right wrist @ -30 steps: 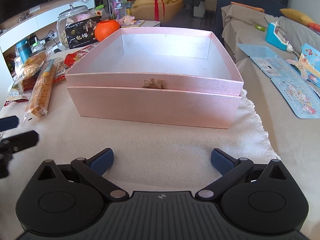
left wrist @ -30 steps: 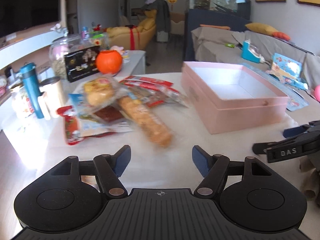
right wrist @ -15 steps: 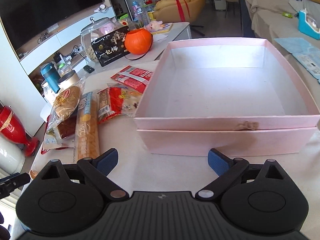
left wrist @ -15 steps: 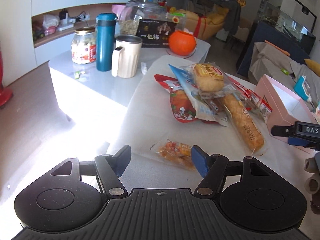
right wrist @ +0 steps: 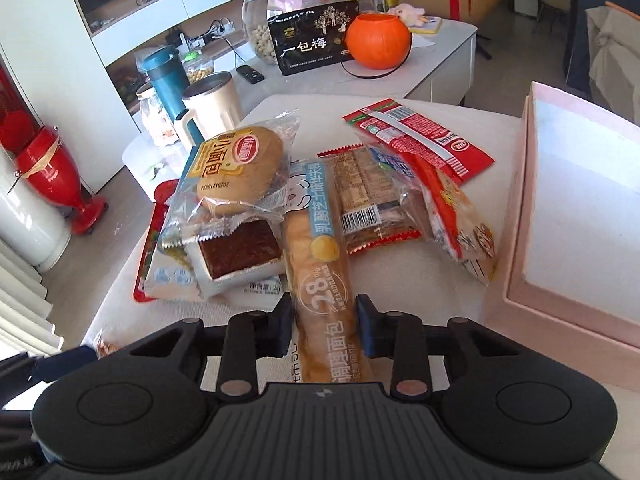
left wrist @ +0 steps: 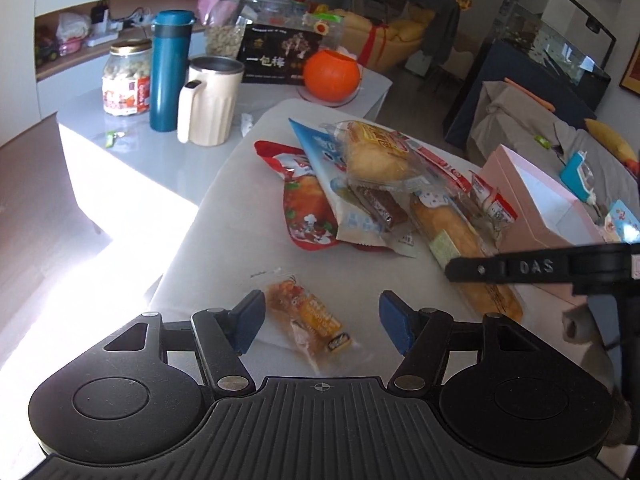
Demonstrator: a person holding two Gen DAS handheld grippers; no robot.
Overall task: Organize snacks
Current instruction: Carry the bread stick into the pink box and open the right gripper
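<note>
Right wrist view: the right gripper (right wrist: 323, 322) has just been closing, and its fingers (right wrist: 282, 326) are now clamped on the near end of the long bread stick (right wrist: 320, 264), a clear-wrapped loaf that runs away from the camera toward the snack pile. To its left lie the round bun (right wrist: 240, 170) and, below it, the brown cake slice (right wrist: 236, 250); to its right lie the barcode-labelled wafer pack (right wrist: 362, 196), the red-and-white packet (right wrist: 456, 216) and, farther off, the flat red packets (right wrist: 416, 136). The pink box (right wrist: 568, 280) stands open at the right edge, just beside the pile.

Left wrist view: the left gripper (left wrist: 322, 322) has its fingers (left wrist: 250, 320) apart, though they have just been narrowing; the small orange snack packet (left wrist: 308, 320) lies on the tabletop (left wrist: 208, 248) between them, and neither finger presses on it. This packet sits near the tabletop's near-left corner, apart from the pile. Far left stand a teal flask (left wrist: 168, 68), a cream mug (left wrist: 208, 100) and an orange pumpkin bucket (left wrist: 330, 76).
</note>
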